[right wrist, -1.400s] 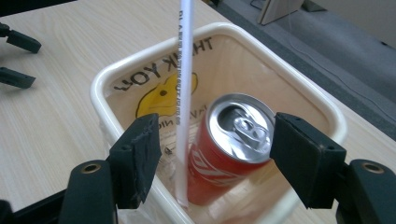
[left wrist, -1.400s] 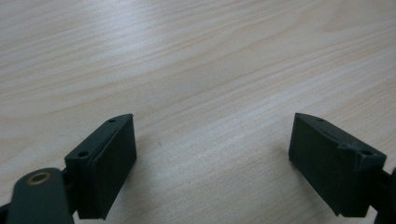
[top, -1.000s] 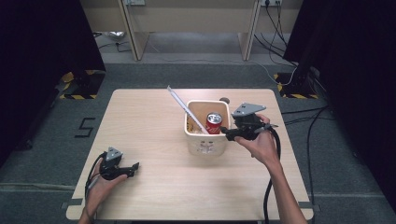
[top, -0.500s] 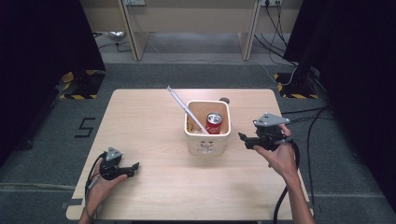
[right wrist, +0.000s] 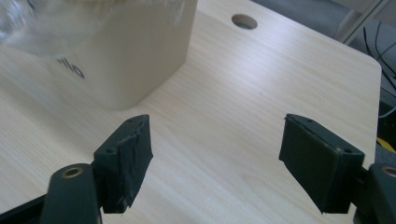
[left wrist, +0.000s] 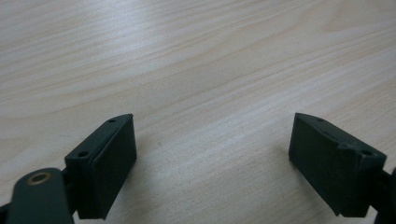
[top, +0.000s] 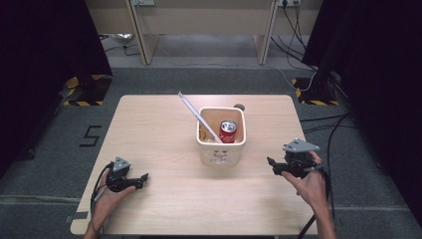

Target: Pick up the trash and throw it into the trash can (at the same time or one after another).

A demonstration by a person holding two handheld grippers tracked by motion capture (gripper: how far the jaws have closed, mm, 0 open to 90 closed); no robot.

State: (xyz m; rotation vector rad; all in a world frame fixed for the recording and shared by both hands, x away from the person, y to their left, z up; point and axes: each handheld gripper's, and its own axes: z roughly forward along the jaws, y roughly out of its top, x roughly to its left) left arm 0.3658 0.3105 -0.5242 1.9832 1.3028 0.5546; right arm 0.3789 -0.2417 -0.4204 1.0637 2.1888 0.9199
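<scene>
The table [top: 164,124] is of light wood with rounded corners and stands on a grey floor [top: 209,79]. Black curtains [top: 45,55] hang at both sides. Behind the table stands a pale wooden desk [top: 199,20]. Yellow-black tape [top: 79,102] and cables [top: 318,127] lie on the floor.
</scene>
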